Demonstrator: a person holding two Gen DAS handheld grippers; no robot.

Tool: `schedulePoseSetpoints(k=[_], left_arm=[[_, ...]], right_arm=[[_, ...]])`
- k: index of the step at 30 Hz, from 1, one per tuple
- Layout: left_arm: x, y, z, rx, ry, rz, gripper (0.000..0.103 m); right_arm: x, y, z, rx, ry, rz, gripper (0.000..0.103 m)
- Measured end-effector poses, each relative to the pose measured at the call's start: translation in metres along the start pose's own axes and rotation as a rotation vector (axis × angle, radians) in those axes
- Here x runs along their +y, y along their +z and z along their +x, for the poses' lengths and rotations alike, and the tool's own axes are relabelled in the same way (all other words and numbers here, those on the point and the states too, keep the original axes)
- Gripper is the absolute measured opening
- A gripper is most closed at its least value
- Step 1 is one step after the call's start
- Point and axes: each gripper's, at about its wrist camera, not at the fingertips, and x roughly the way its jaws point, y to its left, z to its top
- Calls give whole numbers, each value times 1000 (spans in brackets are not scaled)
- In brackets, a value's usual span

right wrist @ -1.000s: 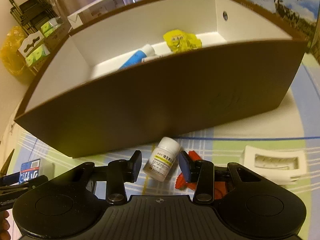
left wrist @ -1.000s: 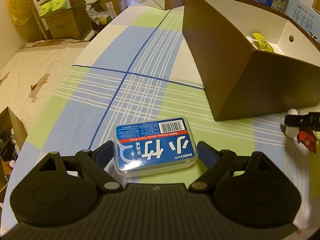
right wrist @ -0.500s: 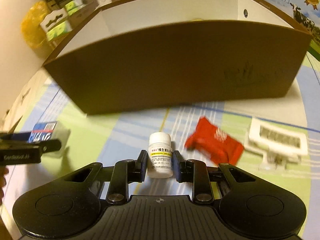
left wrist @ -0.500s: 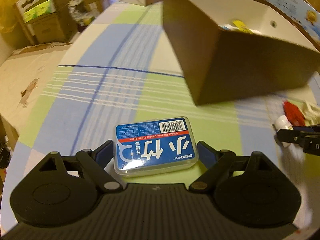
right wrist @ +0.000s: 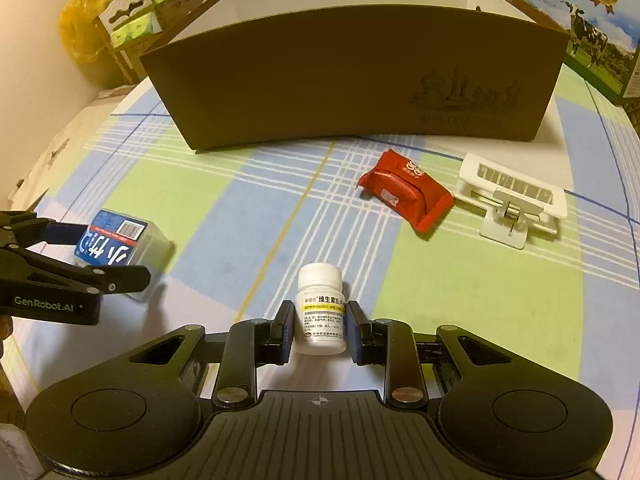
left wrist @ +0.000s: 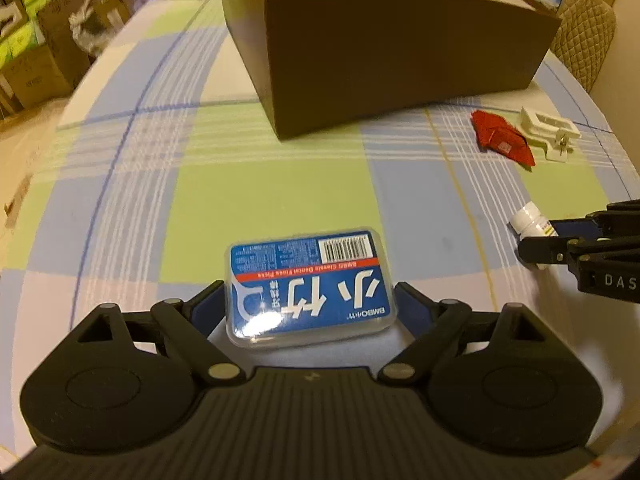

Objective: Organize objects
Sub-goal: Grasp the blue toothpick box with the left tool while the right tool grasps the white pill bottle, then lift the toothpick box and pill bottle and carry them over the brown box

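My left gripper (left wrist: 310,302) is shut on a blue dental floss pick box (left wrist: 308,286), held low over the checked tablecloth; the box also shows in the right wrist view (right wrist: 114,242). My right gripper (right wrist: 319,326) is shut on a small white pill bottle (right wrist: 321,312), upright between the pads; the bottle shows at the right edge of the left wrist view (left wrist: 532,222). The brown open box (right wrist: 352,80) stands ahead of both grippers, a good way off; its inside is mostly hidden.
A red snack packet (right wrist: 406,190) and a white plastic clip holder (right wrist: 516,200) lie on the cloth in front of the brown box at the right. Milk cartons (right wrist: 580,20) stand behind the box. Cardboard boxes (left wrist: 28,56) sit on the floor at the left.
Both grippers have pulled back from the brown box with their objects held. The right gripper closed onto the pill bottle and lifted it away from the red packet.
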Motion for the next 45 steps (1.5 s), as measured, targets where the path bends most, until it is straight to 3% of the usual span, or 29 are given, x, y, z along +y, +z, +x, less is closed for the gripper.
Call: schedulePoseSetpoints(k=[3,23,40,45], left_arm=[[2,1,8,34,-2,-22,86],[-6,8,11,36,47,-5,85],[-17,18,-16,1,16,17,85],[-19,32,-34,-33,-4,27,85]], right_arm=[[2,2,2,4,-7,-4,24],[6,6,4,-2,-22,-45,24],[-7,8,2,24,42,4,24],[-11,17,-16,-18,88,43,24]])
